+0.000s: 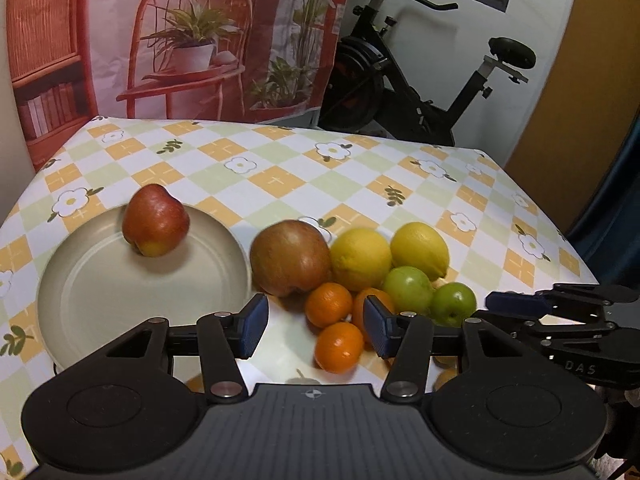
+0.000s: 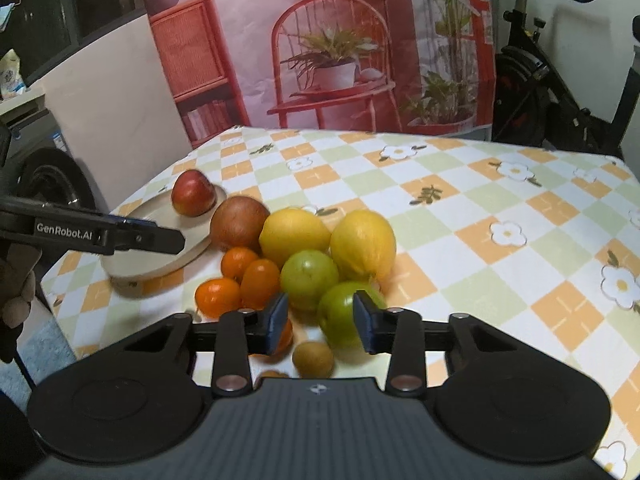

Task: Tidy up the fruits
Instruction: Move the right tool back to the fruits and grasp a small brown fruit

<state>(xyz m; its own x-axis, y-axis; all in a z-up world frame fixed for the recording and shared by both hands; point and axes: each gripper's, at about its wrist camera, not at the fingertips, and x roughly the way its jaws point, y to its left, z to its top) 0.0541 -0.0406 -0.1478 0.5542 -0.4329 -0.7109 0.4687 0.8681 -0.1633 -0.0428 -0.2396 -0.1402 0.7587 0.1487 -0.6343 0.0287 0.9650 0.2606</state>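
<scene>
A red apple sits on the far side of a cream plate. Right of the plate lies a pile: a larger brownish apple, two lemons, two green fruits and several small oranges. My left gripper is open and empty, just in front of the oranges. My right gripper is open, its jaws either side of a green fruit without closing on it. A small brown kiwi-like fruit lies beneath it.
The table wears a checked floral cloth. A printed backdrop hangs behind, and an exercise bike stands at the back right. The table's right edge drops off near the pile.
</scene>
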